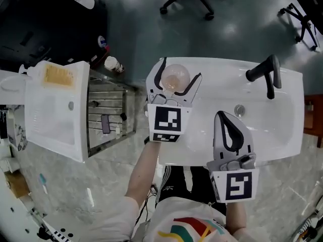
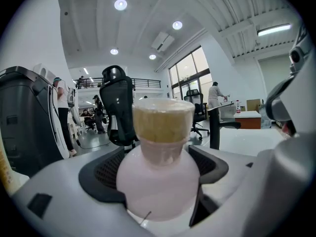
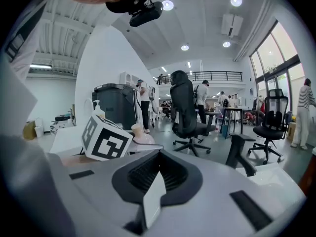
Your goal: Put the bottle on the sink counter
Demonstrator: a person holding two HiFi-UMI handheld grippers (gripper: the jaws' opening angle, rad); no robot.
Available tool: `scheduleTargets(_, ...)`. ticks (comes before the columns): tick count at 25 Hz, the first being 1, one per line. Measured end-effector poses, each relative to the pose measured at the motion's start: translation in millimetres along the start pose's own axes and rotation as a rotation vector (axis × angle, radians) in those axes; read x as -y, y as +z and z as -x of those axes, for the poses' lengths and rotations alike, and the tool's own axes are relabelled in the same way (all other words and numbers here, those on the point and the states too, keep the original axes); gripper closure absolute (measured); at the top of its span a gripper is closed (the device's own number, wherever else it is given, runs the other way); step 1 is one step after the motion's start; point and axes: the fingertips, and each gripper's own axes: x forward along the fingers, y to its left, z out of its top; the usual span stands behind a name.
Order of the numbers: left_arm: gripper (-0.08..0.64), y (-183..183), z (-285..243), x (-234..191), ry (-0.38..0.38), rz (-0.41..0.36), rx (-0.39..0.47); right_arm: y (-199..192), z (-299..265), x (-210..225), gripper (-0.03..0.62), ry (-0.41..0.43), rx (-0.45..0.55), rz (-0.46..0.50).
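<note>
- Between the jaws of the left gripper (image 1: 180,70) sits the bottle (image 1: 174,78), round and pale pink with a tan cap (image 2: 162,122). The black pads (image 2: 106,174) press on its belly from both sides.
- Its base is hidden under the jaws in the left gripper view, and the head view shows only its top. Whether it rests on the sink's white desk (image 1: 227,65) or hangs just above it cannot be told. It is at the left end, beside the basin (image 1: 272,130).
- On the right gripper (image 1: 223,116) the jaws are pressed together with nothing between them. They are over the near part of the basin, apart from the bottle.
- In the right gripper view the left gripper's marker cube (image 3: 106,138) covers most of the bottle; only the cap and one shoulder show past it.
- Beyond the right jaws and to their right stands the black faucet (image 1: 265,73). The drain (image 1: 239,110) lies just beside the jaw tips.
- Left of the left jaws, a metal rack (image 1: 106,115) fills the gap between the sink and a white boxy appliance (image 1: 55,110), whose left end runs out of frame.
- Ahead of the left jaws a black office chair (image 2: 118,102) stands on the floor. The people farther back are too small to make out.
</note>
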Motion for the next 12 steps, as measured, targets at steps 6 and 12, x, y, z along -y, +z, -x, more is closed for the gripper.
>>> scheduleTargets(6,0.166,-35,-23,-5,-0.010,0.000,-0.054,-36,-4,-5,0.580,0.032,-0.073,-0.025)
scheduleTargets(12,0.166,-66,-41,-12,-0.026,0.039,-0.138,-45,-6,-4,0.580,0.052,-0.086,-0.062)
